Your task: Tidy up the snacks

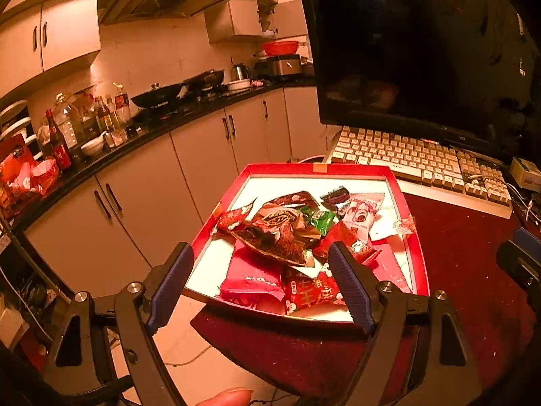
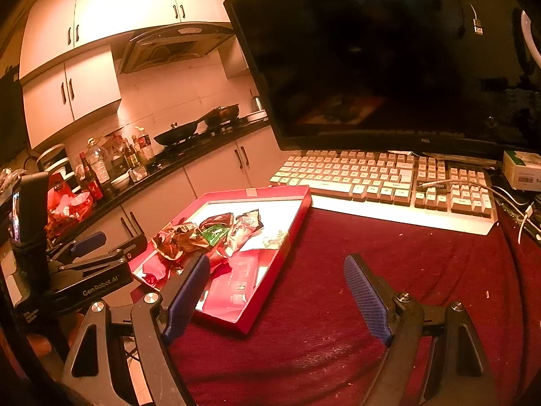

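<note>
Kitchen cabinets and a dark counter run behind a table draped in a deep red cloth (image 2: 338,287), where a shallow red tray (image 1: 417,264) sits at the table's left edge with its near corner overhanging slightly. Inside it the snack packets (image 1: 287,237) lie in a loose heap: a crumpled brown-and-gold wrapper on top, a small green packet (image 1: 319,220) and a pink-and-white packet (image 1: 361,213) behind it, flat red packets (image 1: 253,277) toward the near rim.

The left gripper (image 1: 260,277) hangs over the tray's near edge with its jaws wide apart and nothing between the pads; the right gripper (image 2: 277,291) hovers over bare cloth just right of the tray, likewise spread and empty. No packet looks lifted yet, so the step in hand is probably the first pick.

It would go best to take the topmost wrapper first, pinching a flat edge rather than the puffed middle, and to lift straight up so the packets below are not dragged. The overhanging corner could tip if pressed. Beyond the tray stand a keyboard (image 2: 382,176) and a dark monitor (image 2: 389,61)
</note>
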The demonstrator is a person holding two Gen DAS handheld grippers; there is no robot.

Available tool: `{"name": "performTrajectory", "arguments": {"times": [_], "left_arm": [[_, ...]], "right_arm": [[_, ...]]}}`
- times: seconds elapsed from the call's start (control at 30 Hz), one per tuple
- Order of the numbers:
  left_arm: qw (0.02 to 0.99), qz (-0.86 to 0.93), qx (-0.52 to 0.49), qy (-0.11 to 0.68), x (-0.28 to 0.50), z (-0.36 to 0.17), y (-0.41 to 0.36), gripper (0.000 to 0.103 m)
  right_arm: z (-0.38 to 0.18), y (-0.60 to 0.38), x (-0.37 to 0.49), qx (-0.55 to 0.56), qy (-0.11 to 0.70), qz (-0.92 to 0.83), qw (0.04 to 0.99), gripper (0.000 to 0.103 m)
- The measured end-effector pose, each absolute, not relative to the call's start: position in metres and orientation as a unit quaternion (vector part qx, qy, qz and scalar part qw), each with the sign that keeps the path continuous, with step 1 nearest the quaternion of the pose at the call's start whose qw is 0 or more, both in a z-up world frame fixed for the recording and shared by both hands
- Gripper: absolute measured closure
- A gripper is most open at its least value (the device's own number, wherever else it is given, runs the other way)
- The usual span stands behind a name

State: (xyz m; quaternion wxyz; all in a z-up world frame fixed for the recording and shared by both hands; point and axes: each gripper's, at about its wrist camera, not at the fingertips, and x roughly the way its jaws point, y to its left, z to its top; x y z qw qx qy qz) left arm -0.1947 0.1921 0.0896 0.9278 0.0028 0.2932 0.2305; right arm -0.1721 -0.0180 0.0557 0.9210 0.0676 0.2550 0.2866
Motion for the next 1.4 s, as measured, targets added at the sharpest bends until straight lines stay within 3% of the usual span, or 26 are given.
{"name": "performTrajectory", "arguments": {"times": [1.4], "left_arm": [[0.911,0.273,-0.037,0.308,-0.203,0.074,0.245,0.021]], "right_arm": [[0.071,0.048,-0.183,0.030,0.243,0.342,0.907,0.020]]}}
